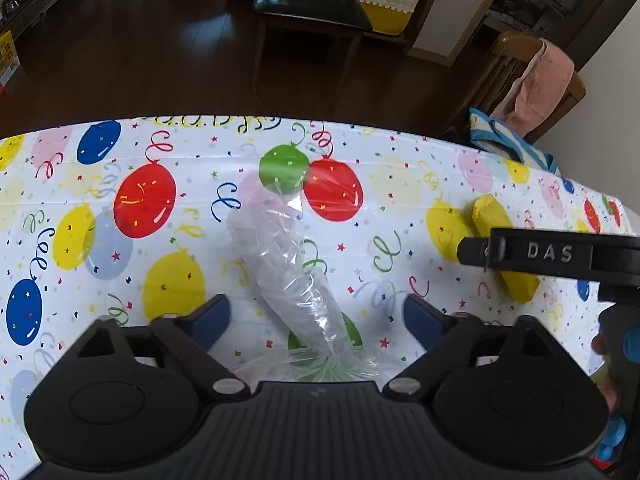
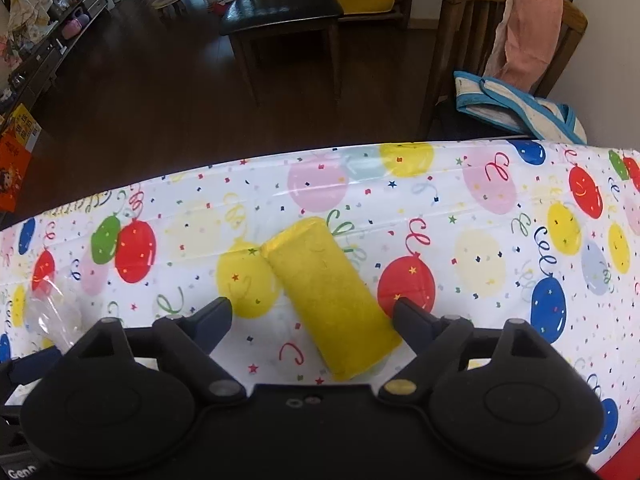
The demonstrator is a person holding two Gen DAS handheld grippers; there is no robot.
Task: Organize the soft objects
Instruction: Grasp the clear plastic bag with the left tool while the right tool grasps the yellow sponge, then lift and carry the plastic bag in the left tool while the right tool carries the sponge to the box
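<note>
The left tongs (image 1: 316, 322) are hanging low over the desk (image 1: 400, 184) with their jaws standing wide apart. A clear plastic bag (image 1: 280, 264) is lying on the desk between the two blue tips, but the tips are not touching it. The near end of the bag is bunched up, and it is stretching away toward a green balloon and a red balloon printed on the cloth.

The right tongs (image 2: 312, 318) are also standing wide open. A yellow roll of soft cloth (image 2: 332, 300) is lying on the desk between their tips at a slant. The right tip is sitting just beside the roll, and I cannot tell if it is touching. The tongs are not squeezing anything.

The bag is lying to the left of the yellow roll, well apart from it.

Past the far edge of the desk, a chair with a dark seat (image 2: 280, 12) is standing on the dark floor. To the right, a pink cloth (image 2: 528, 28) is hanging over another wooden chair
</note>
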